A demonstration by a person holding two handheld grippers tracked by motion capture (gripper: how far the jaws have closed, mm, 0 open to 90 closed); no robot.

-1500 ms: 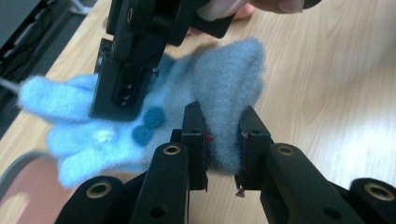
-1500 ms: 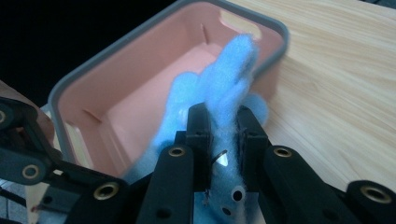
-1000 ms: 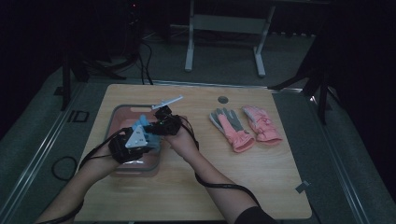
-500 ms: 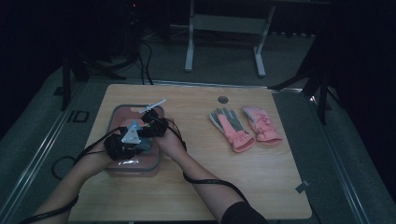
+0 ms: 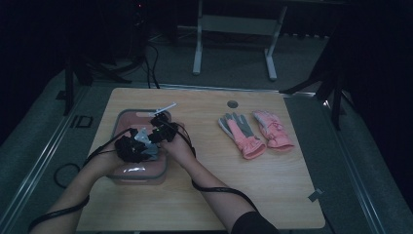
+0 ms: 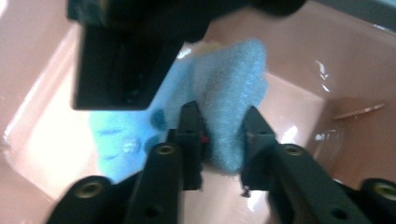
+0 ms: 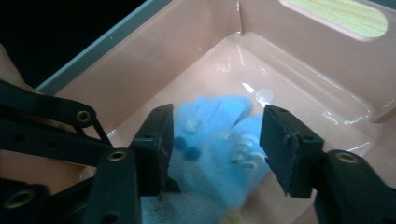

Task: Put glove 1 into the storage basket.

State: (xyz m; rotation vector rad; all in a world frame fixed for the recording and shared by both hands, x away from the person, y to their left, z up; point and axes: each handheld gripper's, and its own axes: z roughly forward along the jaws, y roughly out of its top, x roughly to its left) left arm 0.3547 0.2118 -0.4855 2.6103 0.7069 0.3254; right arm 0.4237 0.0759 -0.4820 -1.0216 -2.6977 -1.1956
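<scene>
Two grippers: both work inside the pink tub [image 5: 127, 118] at the left of the surface [image 5: 209, 195], the left gripper [image 5: 130, 148] and right gripper [image 5: 160, 132] close together over the same thing.
Thing in hand: a light blue glove [image 7: 219, 140] lies in the tub, on its wet, glossy bottom; its fuzzy cuff [image 6: 229, 93] faces the left gripper.
Left fingers: narrow, closed on the fuzzy cuff, which bulges between them in the left gripper view; this reads as a pinch to hold the glove in place.
Right fingers: wide, one on each side of the glove's finger end in the right gripper view, not pressing it; likely set to close on it or just clear of it, which I cannot tell.
Why the tub: the shine on its floor suggests water, so this looks like washing or soaking the glove, as a judgement only.
Nearby: two pink and grey gloves [image 5: 255, 131] lie well apart on the right half of the surface; a thin white stick [image 5: 164, 107] rests on the tub's far rim; a round hole [image 5: 232, 104] sits near the far edge.
In the way: the two grippers crowd each other, and the right one blocks much of the left gripper's view; the tub walls limit sideways moves.
</scene>
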